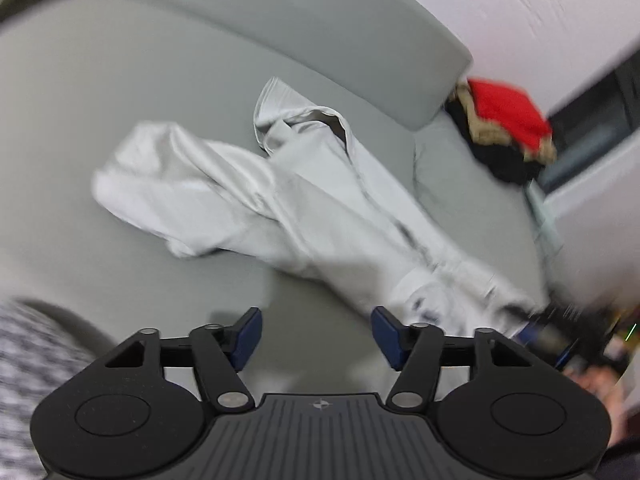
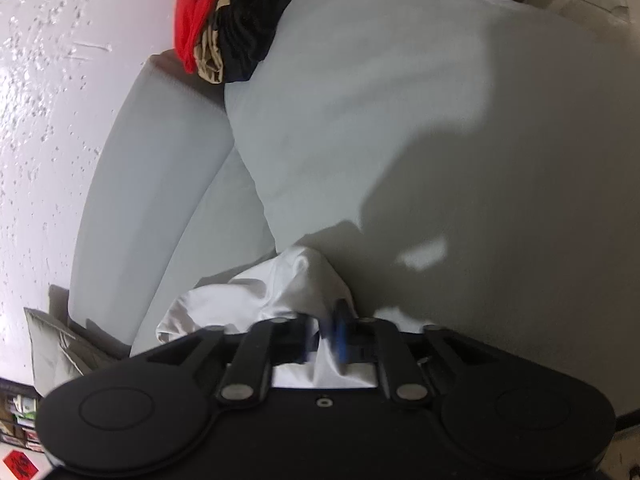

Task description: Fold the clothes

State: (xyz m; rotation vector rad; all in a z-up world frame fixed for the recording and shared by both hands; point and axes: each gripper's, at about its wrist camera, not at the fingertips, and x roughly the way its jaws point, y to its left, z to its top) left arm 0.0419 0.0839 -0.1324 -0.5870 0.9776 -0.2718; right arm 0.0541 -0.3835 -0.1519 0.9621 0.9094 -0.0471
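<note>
The left gripper (image 1: 316, 338) hangs over the grey sofa seat (image 1: 120, 240) with its blue-padded jaws spread wide and nothing between them. The white garment (image 1: 256, 196) lies crumpled on the seat ahead of those jaws, stretching from a bunched end ahead and to the left down toward the right, where its lower end passes just beyond the right-hand fingertip. The picture is blurred, so what kind of garment it is cannot be told; a dark-lined opening shows at its far end.

In the right wrist view, the right gripper (image 2: 326, 338) has its jaws drawn close together, pinching a fold of the white garment (image 2: 248, 296). The cloth bunches up directly ahead of the fingertips and spills to their left, and more of it shows behind the jaws against the gripper body.

A pile of red and black clothes (image 2: 224, 20) sits far ahead of the right jaws, at the end of the sofa's back cushion (image 2: 152, 184).
</note>
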